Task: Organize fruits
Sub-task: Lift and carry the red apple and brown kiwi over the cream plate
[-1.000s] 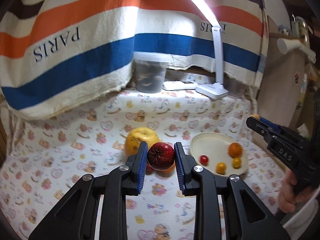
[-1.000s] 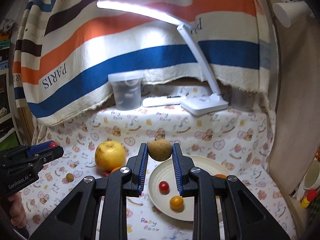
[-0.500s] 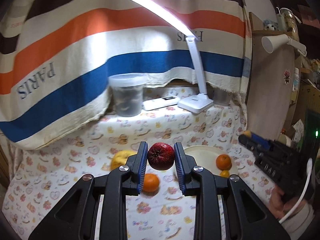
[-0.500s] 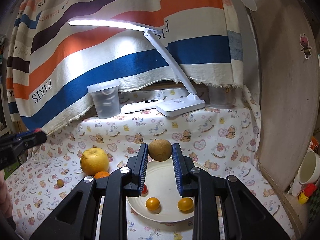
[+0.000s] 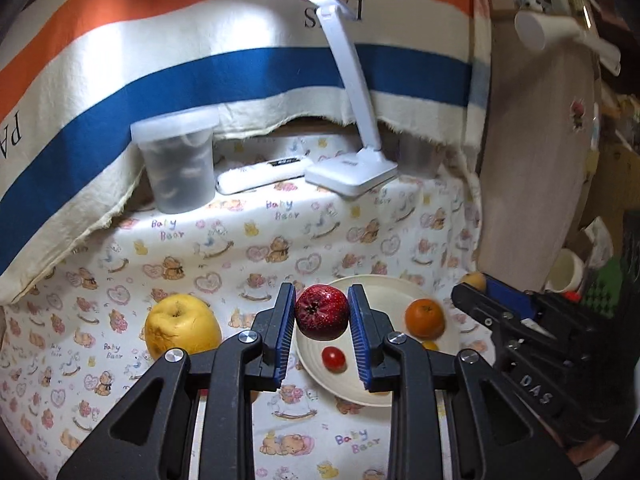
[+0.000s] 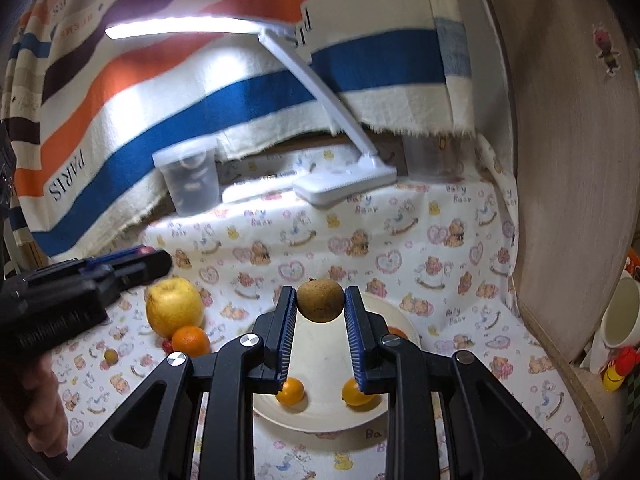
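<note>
Both grippers have swung in over the plate (image 5: 400,286) since 0.5 s ago. My left gripper (image 5: 322,322) stays clamped on the red fruit (image 5: 321,312), right gripper (image 6: 320,312) on the brown fruit (image 6: 320,300); both ready to drop, 2 left.

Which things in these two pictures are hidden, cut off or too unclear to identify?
- Left wrist view: a yellow fruit on the cream round plate, mostly hidden by the left claw.
- Right wrist view: an orange fruit behind the right claw; only a sliver shows.
- Both views: contents of the frosted plastic tub, blurred by its wall.
</note>
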`<state>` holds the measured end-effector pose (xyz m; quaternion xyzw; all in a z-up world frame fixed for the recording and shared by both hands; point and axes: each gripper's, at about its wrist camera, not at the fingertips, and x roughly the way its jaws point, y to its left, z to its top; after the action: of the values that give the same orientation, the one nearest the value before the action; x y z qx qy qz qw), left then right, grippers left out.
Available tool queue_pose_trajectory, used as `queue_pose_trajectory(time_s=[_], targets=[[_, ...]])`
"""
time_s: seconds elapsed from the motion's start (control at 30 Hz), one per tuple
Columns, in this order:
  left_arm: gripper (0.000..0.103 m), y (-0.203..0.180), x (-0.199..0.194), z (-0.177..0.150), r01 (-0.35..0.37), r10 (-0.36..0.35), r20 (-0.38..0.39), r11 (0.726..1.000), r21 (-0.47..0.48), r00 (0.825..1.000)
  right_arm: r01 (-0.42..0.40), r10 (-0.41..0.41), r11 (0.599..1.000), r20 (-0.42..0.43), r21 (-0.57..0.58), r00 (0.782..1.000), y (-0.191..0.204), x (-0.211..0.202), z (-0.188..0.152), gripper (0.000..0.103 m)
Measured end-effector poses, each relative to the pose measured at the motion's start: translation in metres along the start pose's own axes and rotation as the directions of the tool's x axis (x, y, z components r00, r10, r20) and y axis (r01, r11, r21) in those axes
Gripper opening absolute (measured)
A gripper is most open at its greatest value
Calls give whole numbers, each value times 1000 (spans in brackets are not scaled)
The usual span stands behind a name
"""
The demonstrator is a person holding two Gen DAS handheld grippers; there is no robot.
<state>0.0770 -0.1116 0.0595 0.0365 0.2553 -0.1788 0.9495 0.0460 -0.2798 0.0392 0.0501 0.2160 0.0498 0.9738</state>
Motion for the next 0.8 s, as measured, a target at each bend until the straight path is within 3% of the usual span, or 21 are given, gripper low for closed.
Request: queue_pose_trajectory(time_s=[0.3,0.6,0.8], targets=[[26,-1,45,-26,82,-85,-109,996,-30,990,-4,4,1000,-108,-1,994,-2,22,-10,25],[26,-2,64,-40,55,-57,-161,998,-17,985,-47,68,996,-285,79,956,-13,55,-24,25],[26,-1,70,-44,52,-54,-173,999,-17,983,10,7,999,-330,49,944,-13,64,-30,25]])
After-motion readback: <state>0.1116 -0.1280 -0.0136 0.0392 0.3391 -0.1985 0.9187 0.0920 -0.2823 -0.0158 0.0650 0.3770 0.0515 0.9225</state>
